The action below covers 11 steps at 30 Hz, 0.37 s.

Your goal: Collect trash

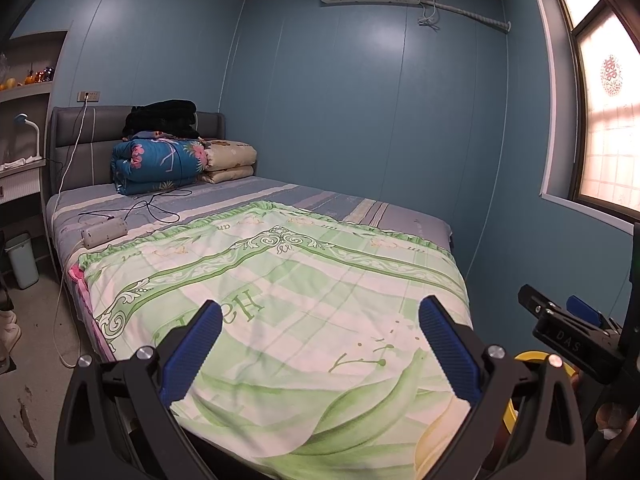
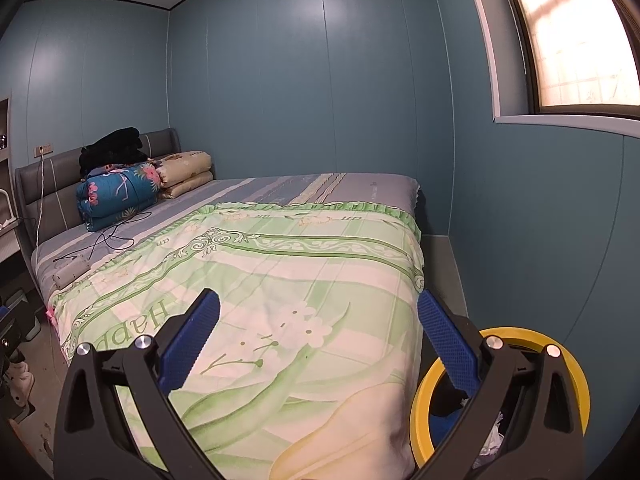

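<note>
My left gripper is open over the foot of the bed, with nothing between its blue pads. My right gripper is also open and empty, hovering over the bed's right corner. A yellow-rimmed bin stands on the floor beside that corner, partly behind the right finger. Crumpled white scraps lie inside it. In the left wrist view the bin's rim shows behind my finger, and the right gripper's body is at the far right. No loose trash shows on the green floral bedspread.
Folded quilts and a black garment are stacked at the headboard. A white power strip with cables lies on the bed's left side. A pale lidded bin and white shoes sit on the floor to the left. Blue walls close in behind and to the right.
</note>
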{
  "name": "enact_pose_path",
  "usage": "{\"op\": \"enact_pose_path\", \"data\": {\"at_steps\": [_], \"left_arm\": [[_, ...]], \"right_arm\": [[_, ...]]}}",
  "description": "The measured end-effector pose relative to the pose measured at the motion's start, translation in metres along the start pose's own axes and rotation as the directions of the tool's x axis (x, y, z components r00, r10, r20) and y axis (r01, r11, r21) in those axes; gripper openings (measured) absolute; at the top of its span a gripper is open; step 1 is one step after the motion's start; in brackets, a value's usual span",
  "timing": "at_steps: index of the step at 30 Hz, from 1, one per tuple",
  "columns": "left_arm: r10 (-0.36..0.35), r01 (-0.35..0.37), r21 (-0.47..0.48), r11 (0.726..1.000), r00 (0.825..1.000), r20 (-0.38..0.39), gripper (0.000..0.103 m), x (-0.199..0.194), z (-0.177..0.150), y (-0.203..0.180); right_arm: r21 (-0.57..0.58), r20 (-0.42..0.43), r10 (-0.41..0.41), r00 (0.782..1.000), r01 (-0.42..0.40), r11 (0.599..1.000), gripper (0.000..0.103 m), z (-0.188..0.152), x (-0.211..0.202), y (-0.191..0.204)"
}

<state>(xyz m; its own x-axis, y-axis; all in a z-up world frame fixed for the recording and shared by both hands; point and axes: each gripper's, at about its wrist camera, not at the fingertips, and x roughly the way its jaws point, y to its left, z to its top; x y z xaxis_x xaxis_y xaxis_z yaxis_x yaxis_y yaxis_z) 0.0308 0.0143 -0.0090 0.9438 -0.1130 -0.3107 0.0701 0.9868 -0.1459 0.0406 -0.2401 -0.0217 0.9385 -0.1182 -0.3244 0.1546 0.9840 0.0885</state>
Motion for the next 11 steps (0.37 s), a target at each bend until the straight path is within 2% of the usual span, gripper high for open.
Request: {"op": "enact_pose_path", "data": {"at_steps": [11], "left_arm": [[-0.006,0.006,0.004,1.000,1.000,0.003,0.095,0.0019,-0.0021,-0.0007]], "right_arm": [[0.008,-0.009,-0.003,1.000,0.003,1.000,0.095,-0.0006,0.0018,-0.0027]]}}
